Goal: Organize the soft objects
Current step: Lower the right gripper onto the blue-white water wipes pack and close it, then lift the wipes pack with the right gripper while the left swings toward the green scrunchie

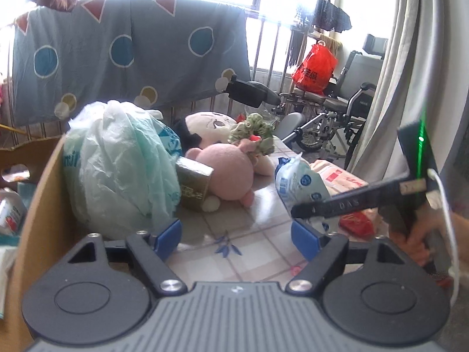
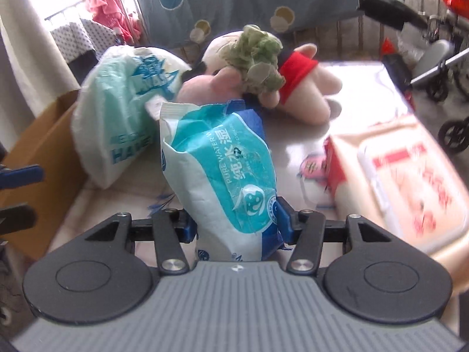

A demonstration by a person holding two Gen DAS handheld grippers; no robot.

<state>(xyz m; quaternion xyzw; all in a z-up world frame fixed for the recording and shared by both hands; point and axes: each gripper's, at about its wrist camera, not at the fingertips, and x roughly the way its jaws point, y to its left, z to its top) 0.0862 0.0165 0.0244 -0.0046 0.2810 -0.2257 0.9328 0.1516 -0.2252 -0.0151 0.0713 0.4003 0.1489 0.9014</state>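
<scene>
**Wet-wipe pack lifted in the right gripper, cardboard box waiting to the left**

The right gripper had its blue pads pressed into the lower part of a teal-and-white wet-wipe pack, which stood upright between them, clear of the floral tablecloth. The left gripper hovered with its jaws wide apart and nothing between them, low over the cloth beside the cardboard box.

Behind the pack lay a pink plush toy, a green fabric scrunchie, a plush doll with a red sleeve and a stuffed pale-green plastic bag. A larger pink wipe pack sat to the right, near the held one.

The step in hand looked like carrying the pack towards the box. The film wrapper would likely crumple and slip, so a firm, steady squeeze low on the pack seemed wise, with the pack kept upright in transit. The path should pass over the plastic bag rather than brush it, and the free gripper could steady the box wall on release.
</scene>
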